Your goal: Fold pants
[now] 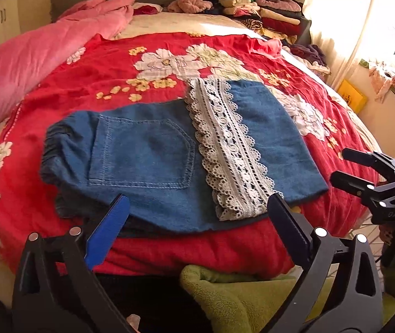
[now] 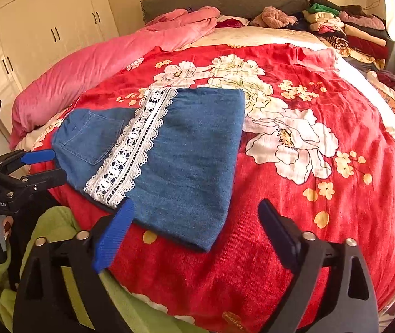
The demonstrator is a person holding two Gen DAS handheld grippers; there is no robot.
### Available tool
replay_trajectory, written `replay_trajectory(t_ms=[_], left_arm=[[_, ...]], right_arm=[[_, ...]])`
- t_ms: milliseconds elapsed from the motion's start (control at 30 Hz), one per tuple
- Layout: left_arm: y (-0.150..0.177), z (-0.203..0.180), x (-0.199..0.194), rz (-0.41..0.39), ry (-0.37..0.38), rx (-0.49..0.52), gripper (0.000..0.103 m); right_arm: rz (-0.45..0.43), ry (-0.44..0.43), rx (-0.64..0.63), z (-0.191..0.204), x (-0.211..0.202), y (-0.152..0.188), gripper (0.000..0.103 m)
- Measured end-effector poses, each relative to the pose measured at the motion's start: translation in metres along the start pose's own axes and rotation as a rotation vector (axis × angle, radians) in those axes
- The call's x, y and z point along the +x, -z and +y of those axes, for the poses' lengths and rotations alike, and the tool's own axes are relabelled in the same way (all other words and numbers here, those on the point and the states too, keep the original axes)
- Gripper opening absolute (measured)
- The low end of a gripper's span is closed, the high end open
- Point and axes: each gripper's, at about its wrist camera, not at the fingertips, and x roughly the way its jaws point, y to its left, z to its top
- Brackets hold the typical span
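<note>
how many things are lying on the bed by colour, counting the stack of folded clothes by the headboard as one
blue: 1, the folded denim pants with white lace trim
red: 1, the floral bedspread
pink: 2, the quilt and the fuzzy garment
mixed colours: 1, the stack of folded clothes
total: 5

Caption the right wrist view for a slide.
Folded denim pants with white lace trim lie on a red floral bedspread; right gripper hovers, jaws open.
</note>
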Motion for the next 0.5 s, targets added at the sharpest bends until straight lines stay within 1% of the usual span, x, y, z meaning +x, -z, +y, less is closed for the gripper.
replay_trajectory(t_ms=[233, 500], left_arm=[[-0.002, 0.011, -0.013, -0.034, -0.044, -0.008, 0.093], [0.0, 0.029, -0.021, -0.053, -0.072, -0.045, 0.093]], right_arm=[[-0.024, 0.003, -0.031, 0.013, -0.007, -0.011, 0.094], [-0.087, -0.023, -0.066, 0.033, -0.02, -0.034, 0.094]])
